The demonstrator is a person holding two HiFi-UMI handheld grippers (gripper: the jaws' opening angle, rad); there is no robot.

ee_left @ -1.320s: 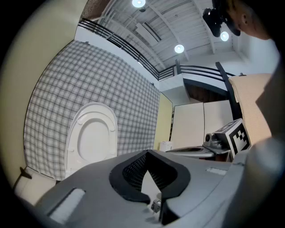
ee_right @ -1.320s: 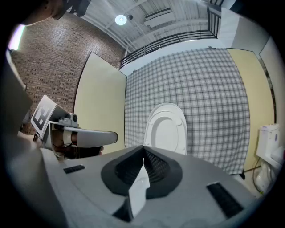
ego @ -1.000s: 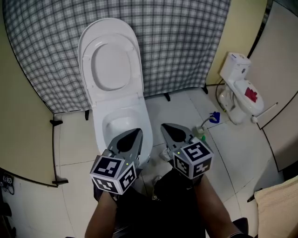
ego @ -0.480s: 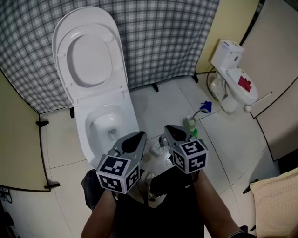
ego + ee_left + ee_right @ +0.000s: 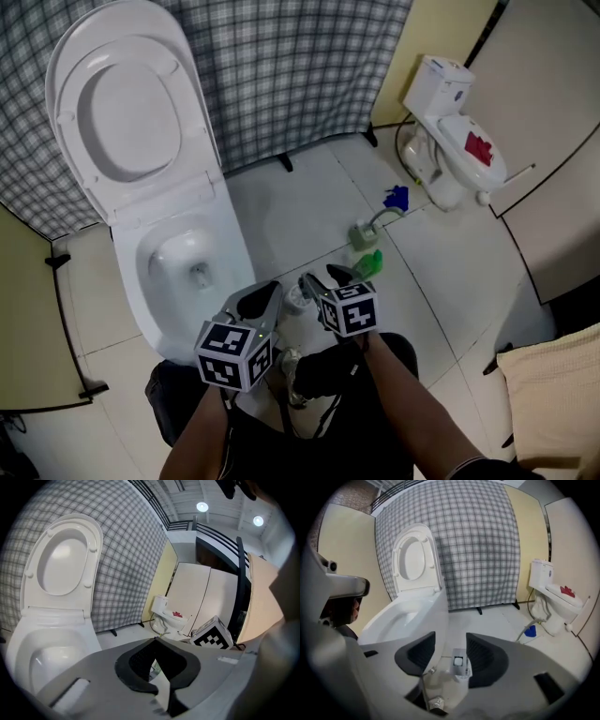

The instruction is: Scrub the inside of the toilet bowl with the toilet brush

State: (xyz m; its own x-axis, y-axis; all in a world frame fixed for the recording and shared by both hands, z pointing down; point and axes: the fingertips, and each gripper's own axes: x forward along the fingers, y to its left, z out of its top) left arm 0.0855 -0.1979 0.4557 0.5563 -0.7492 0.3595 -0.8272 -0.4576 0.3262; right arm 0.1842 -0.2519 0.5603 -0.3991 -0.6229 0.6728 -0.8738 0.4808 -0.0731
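Head view: one large white ceramic toilet (image 5: 234, 267) stands at the left. Its oval seat and lid (image 5: 122, 122) are tipped up against a grey checked curtain (image 5: 291, 66), so the bowl is open and plain white inside. A small white toilet brush stand (image 5: 296, 300) sits on the pale floor tiles just beside the toilet's right flank, between the two gripper tips. Its bristles cannot be made out. The grey left gripper (image 5: 267, 289) comes to a single closed point over the bowl's near edge. The grey right gripper (image 5: 321, 277) shows two separate tips. A second, smaller toilet (image 5: 448, 131) in white stands well apart at the upper right. One blue item (image 5: 396, 198) and one green item (image 5: 368, 263) lie on the floor between that toilet and the grippers.

Left gripper view: the two black pads meet at their tips with nothing held. Both toilets show, and so does the right gripper's black-and-white marker cube (image 5: 213, 634). Two round ceiling lights (image 5: 201, 506) glow above.

Right gripper view: the jaws are opening and stand wide apart. The toilet brush stand is upright on the floor between them, with neither pad touching it. Its square top has a grey rim. The large toilet rises just to its left.
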